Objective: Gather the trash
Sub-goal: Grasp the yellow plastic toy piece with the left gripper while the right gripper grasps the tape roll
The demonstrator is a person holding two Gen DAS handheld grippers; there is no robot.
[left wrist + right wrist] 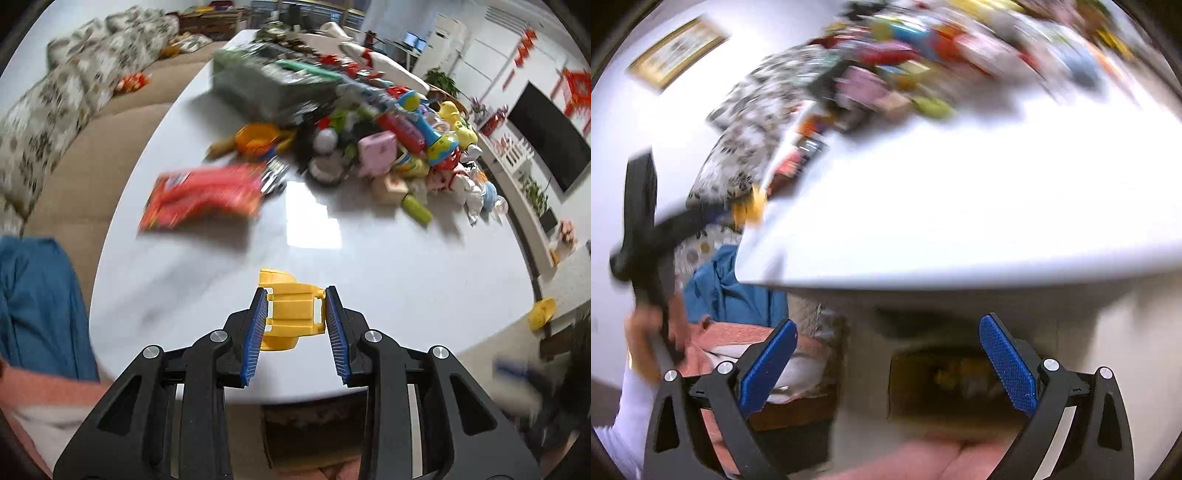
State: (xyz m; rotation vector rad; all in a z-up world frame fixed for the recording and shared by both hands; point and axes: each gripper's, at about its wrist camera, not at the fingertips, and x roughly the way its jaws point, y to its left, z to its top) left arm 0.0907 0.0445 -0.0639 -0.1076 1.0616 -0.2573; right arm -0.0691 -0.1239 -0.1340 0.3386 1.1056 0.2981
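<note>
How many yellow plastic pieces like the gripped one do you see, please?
2: one yellow piece between the left gripper fingers, another at the table's right edge. The toy pile may hide more.

A glossy white surface (369,266) carried a blurred red snack packet (203,197) at its left, a jumbled heap of toys (399,147) at the far side, and a green box (258,88) behind them.

No readable text — red packet (203,197) print blurred, wall decorations (524,46) too small
</note>
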